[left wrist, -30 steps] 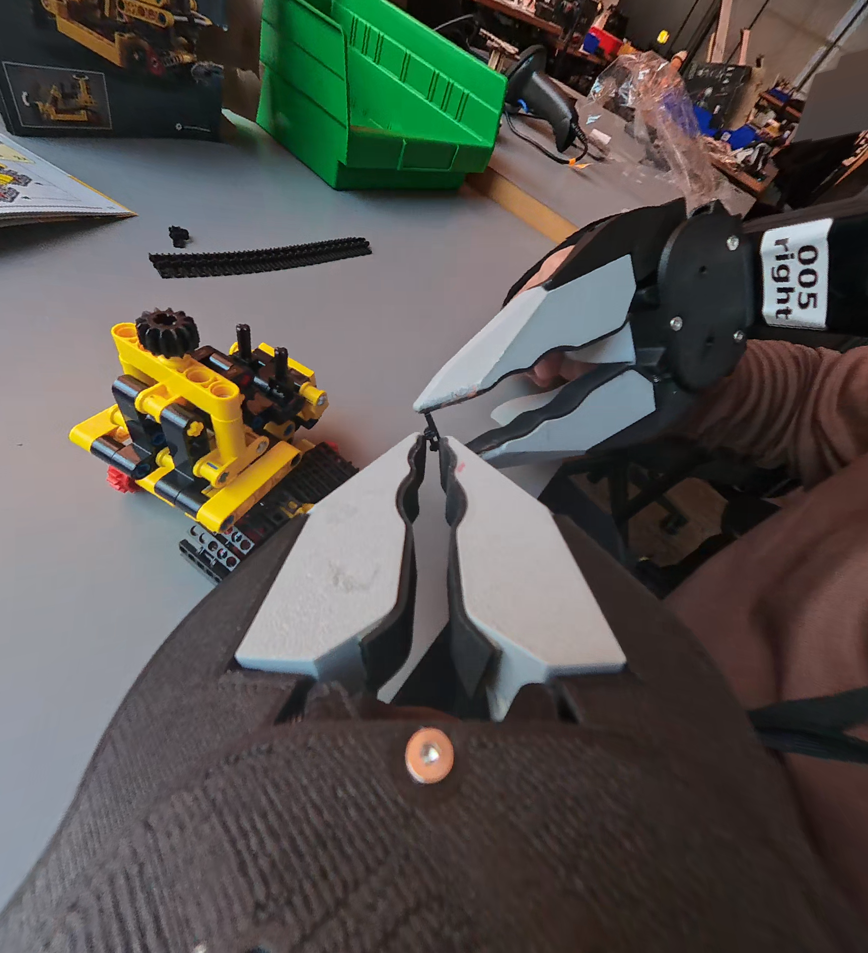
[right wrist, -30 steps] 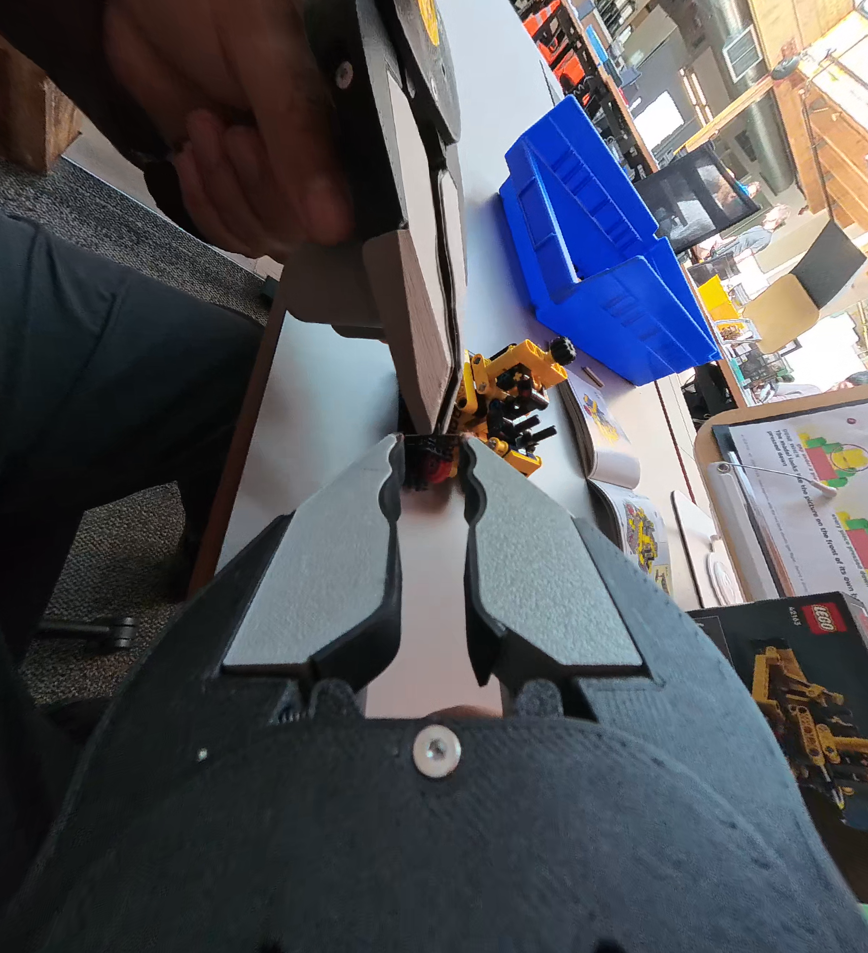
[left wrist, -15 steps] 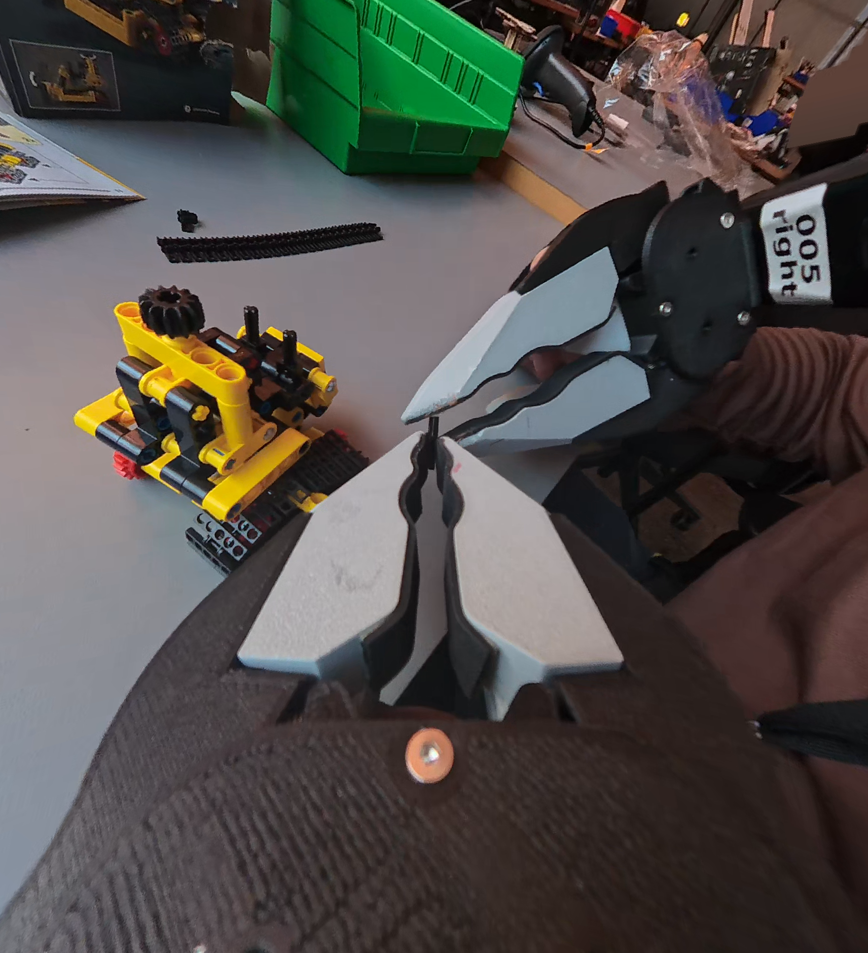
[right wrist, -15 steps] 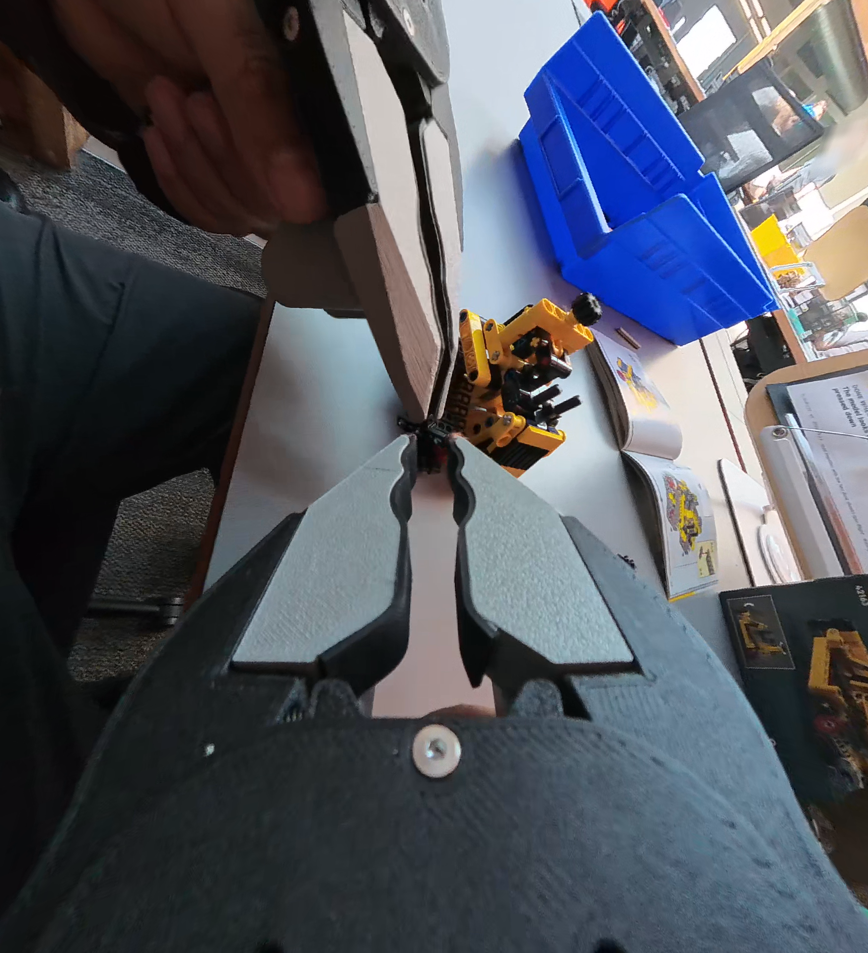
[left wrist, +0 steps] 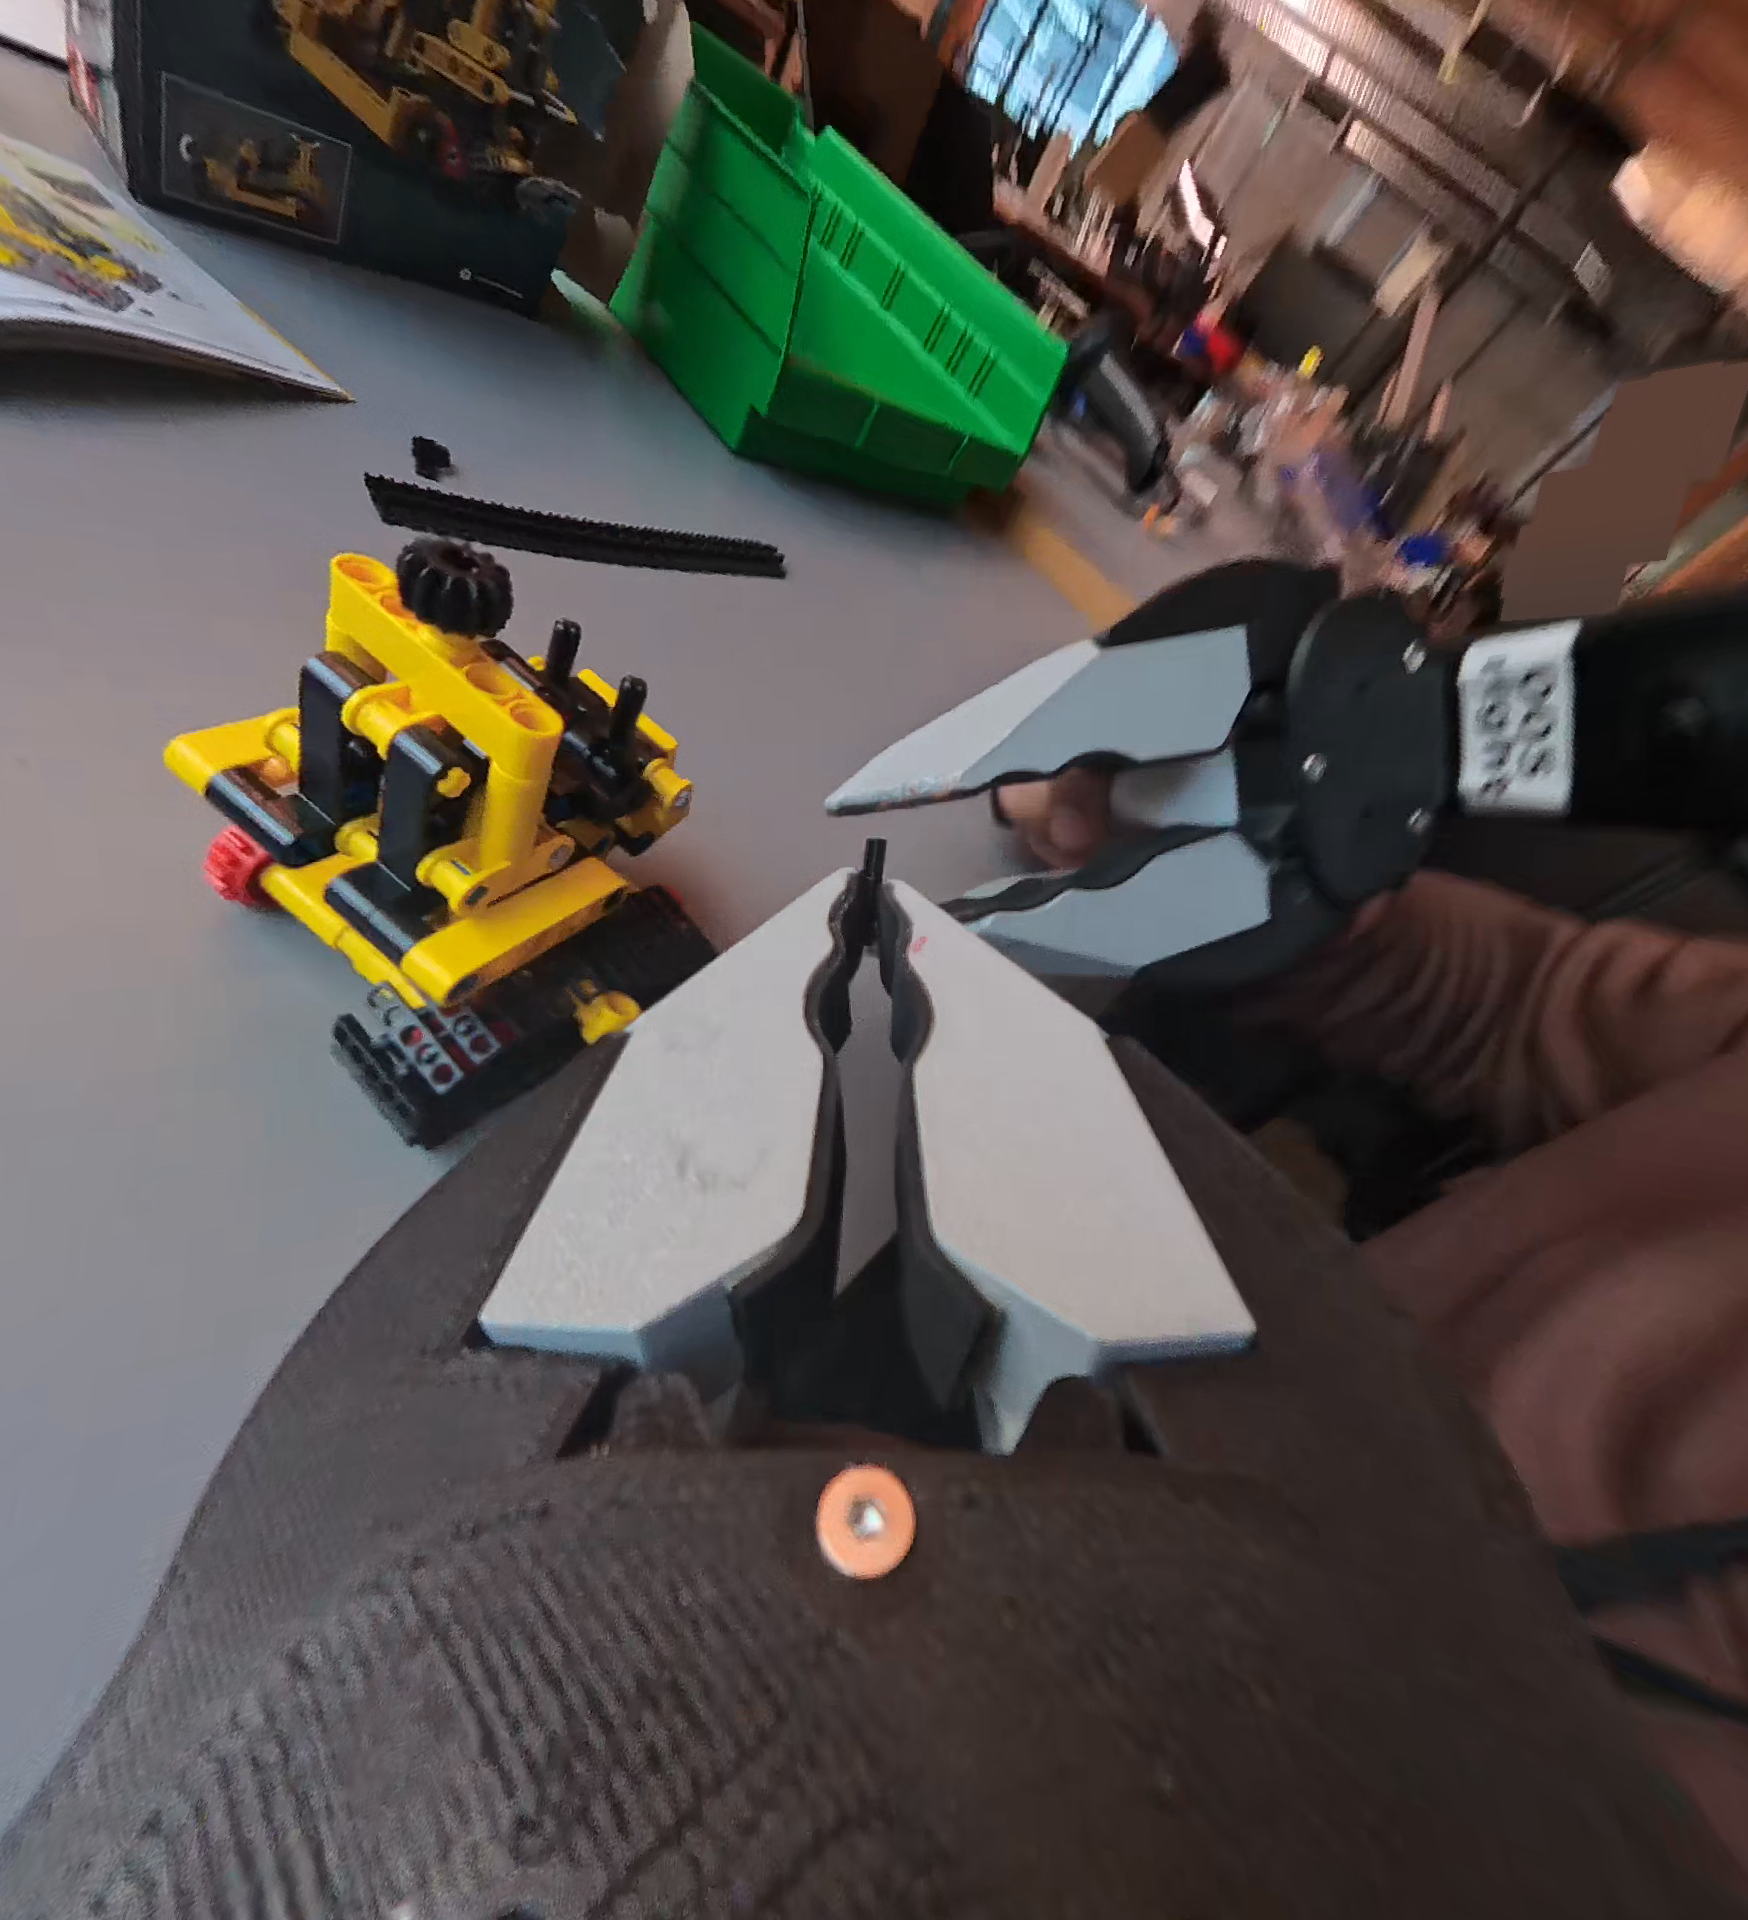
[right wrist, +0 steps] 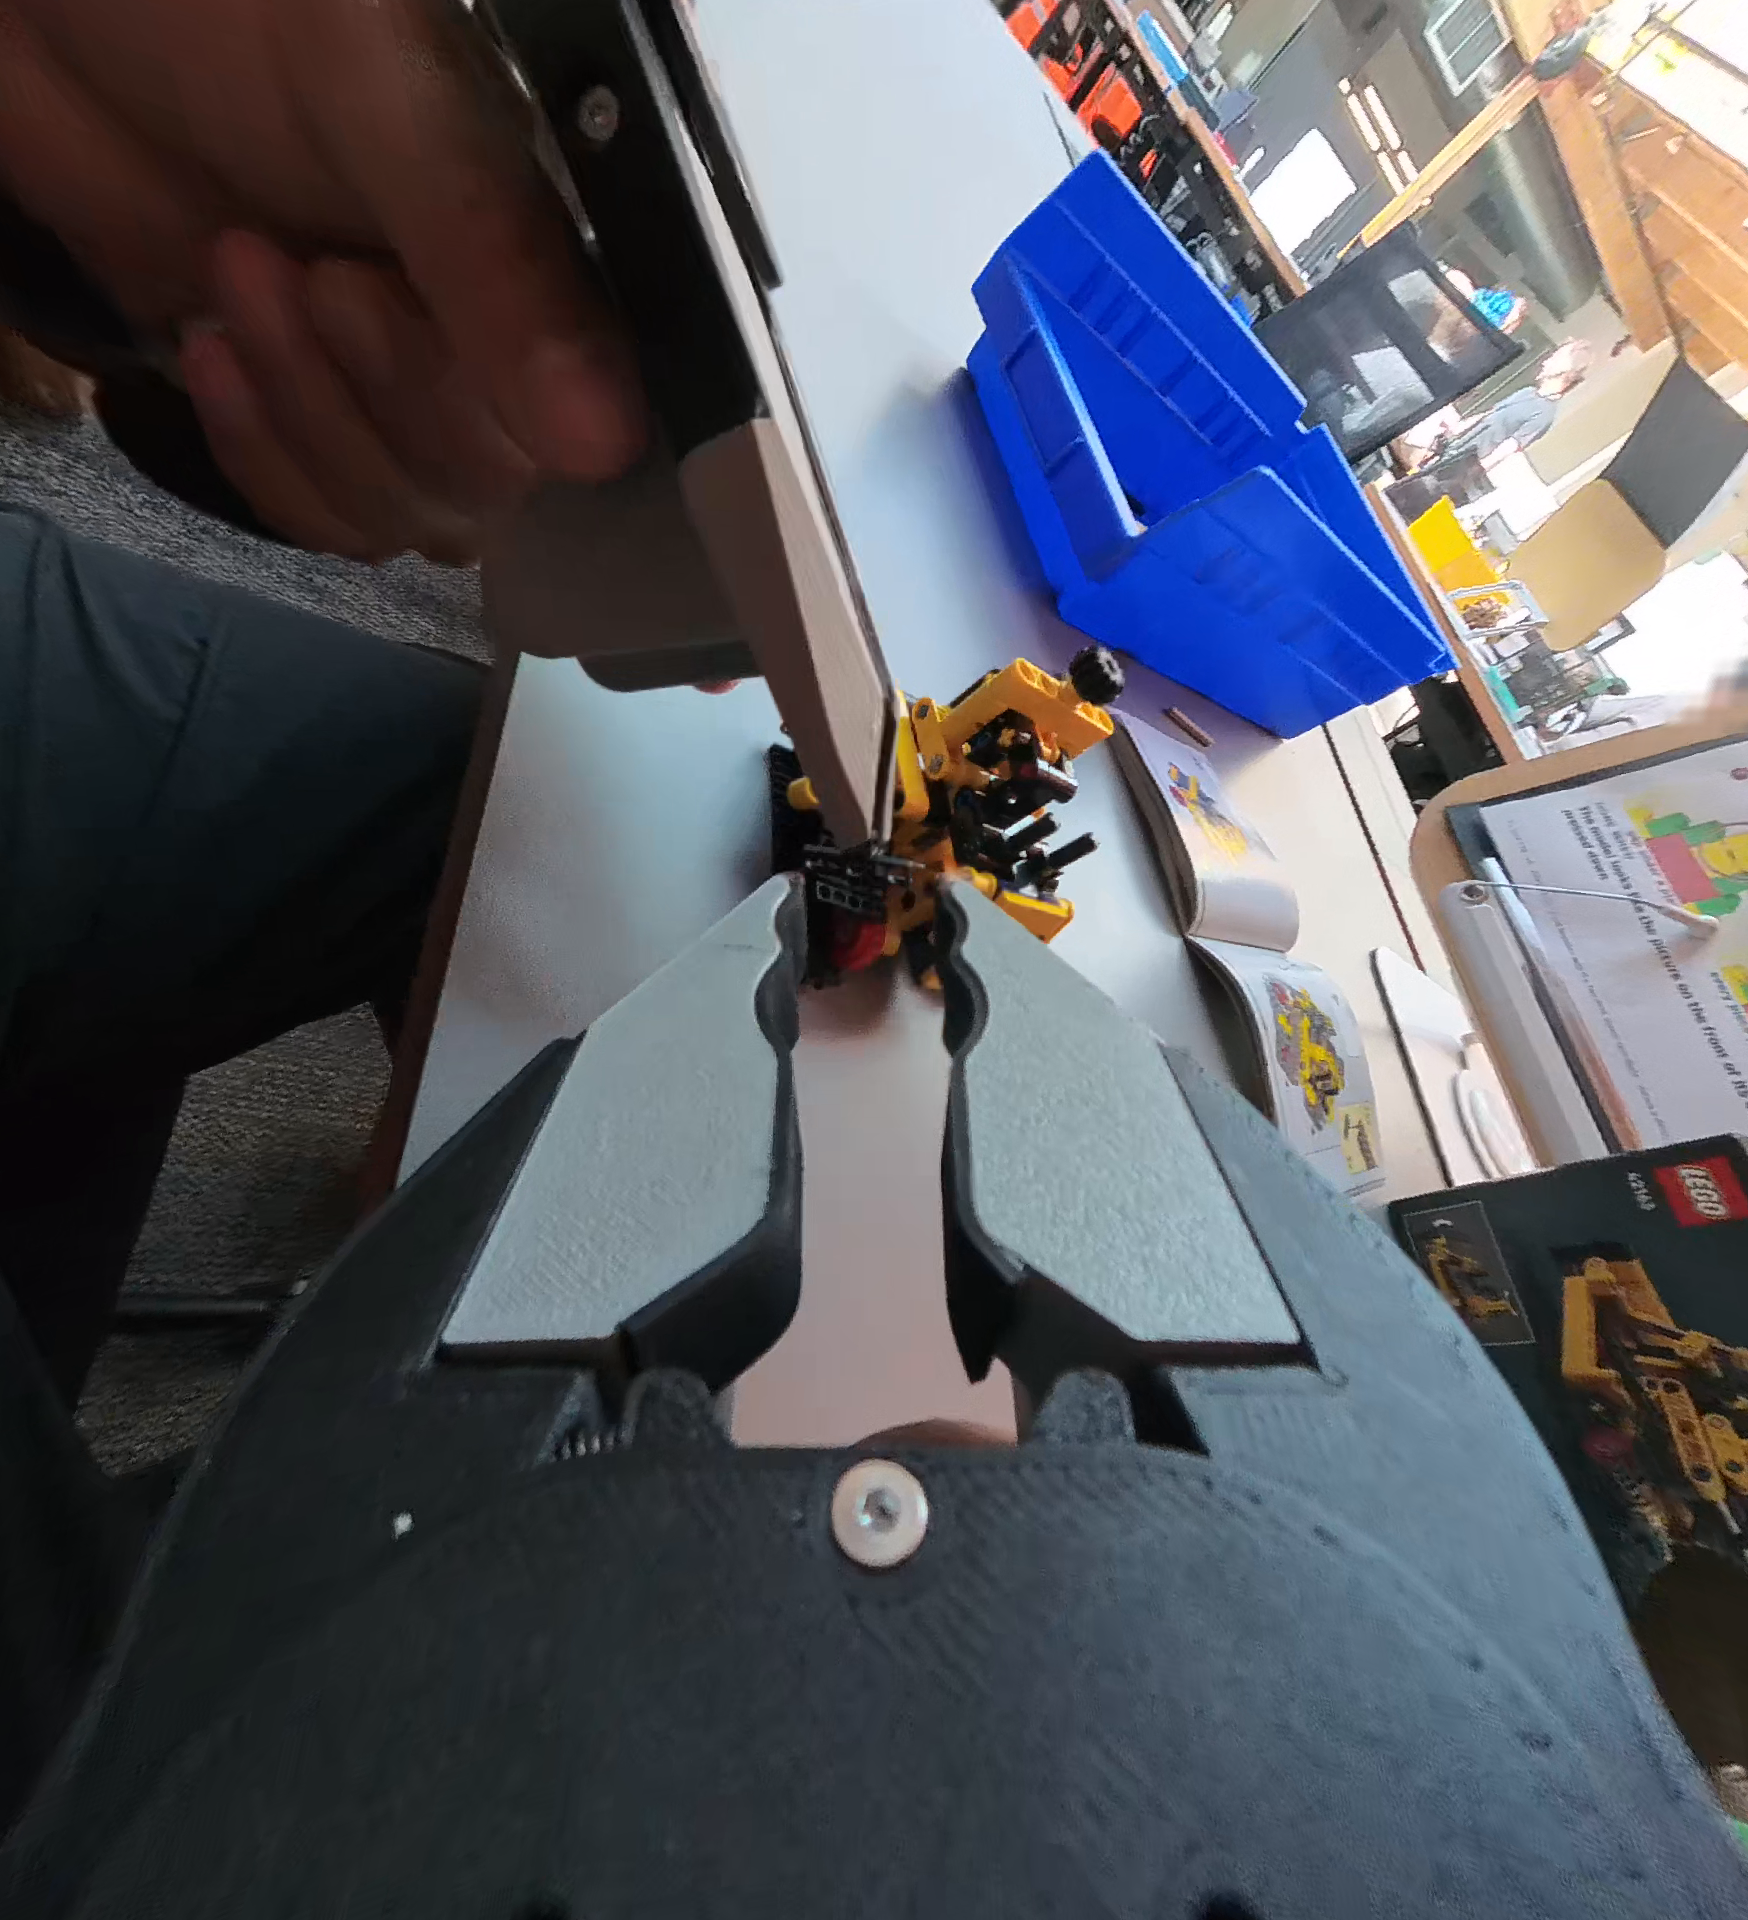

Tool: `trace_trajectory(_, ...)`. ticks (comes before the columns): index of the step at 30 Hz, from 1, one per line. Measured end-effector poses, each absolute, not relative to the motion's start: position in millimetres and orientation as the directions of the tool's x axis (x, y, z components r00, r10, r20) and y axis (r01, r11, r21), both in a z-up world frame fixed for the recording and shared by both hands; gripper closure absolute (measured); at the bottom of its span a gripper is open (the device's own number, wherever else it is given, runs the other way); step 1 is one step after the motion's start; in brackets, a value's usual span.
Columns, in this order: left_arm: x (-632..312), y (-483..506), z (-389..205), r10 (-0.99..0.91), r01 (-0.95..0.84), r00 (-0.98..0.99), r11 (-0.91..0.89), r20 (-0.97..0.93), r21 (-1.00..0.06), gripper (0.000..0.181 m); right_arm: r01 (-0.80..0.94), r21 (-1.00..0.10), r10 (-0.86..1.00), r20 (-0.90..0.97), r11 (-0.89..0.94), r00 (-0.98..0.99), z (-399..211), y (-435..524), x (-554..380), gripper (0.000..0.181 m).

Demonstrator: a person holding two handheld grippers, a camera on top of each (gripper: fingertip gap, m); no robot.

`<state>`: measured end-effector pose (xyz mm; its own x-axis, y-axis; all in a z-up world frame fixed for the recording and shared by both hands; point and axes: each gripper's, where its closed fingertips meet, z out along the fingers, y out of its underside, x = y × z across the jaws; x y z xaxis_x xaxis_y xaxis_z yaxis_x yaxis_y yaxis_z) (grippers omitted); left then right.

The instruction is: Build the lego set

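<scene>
My left gripper (left wrist: pixel 865 920) is shut on a small black pin (left wrist: pixel 870 864) that sticks out past its fingertips, held above the grey table (left wrist: pixel 70 1039). My right gripper (left wrist: pixel 901 854) is open and empty, its tips just right of the pin. The yellow and black tracked model (left wrist: pixel 434 790) stands on the table left of both grippers. In the right wrist view, my right gripper (right wrist: pixel 870 914) points at the model (right wrist: pixel 995 769) with the shut left gripper (right wrist: pixel 865 831) in front of it. A black track strip (left wrist: pixel 579 535) lies behind the model.
A small black piece (left wrist: pixel 428 454) lies by the strip. A green bin (left wrist: pixel 828 312), the set's box (left wrist: pixel 330 114) and an open manual (left wrist: pixel 49 270) are at the back. A blue bin (right wrist: pixel 1182 478) stands beyond the model. The table edge runs close to my right. The tips of both grippers are at nearly the same place.
My right gripper's jaws have opened wider and its tips have come off the pin. My left gripper still holds the pin and has tilted a little.
</scene>
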<state>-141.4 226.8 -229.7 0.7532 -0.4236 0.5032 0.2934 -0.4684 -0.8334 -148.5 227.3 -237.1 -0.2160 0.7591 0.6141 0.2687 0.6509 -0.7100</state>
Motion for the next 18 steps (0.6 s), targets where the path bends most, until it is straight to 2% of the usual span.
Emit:
trace_trajectory(9,-141.3,229.5,-228.5,-0.337,0.531,0.592,-0.521,0.732,-0.669,0.181,0.270,-0.713,0.762,0.613,0.647,-0.208,-235.8,227.0,-149.4,0.161)
trace_trajectory(18,-143.2,231.8,-231.0,-0.323,0.554,0.584,-0.512,0.744,-0.657,0.181,0.298,-0.743,0.801,0.555,0.599,-0.227,-240.8,229.1,-149.6,0.169)
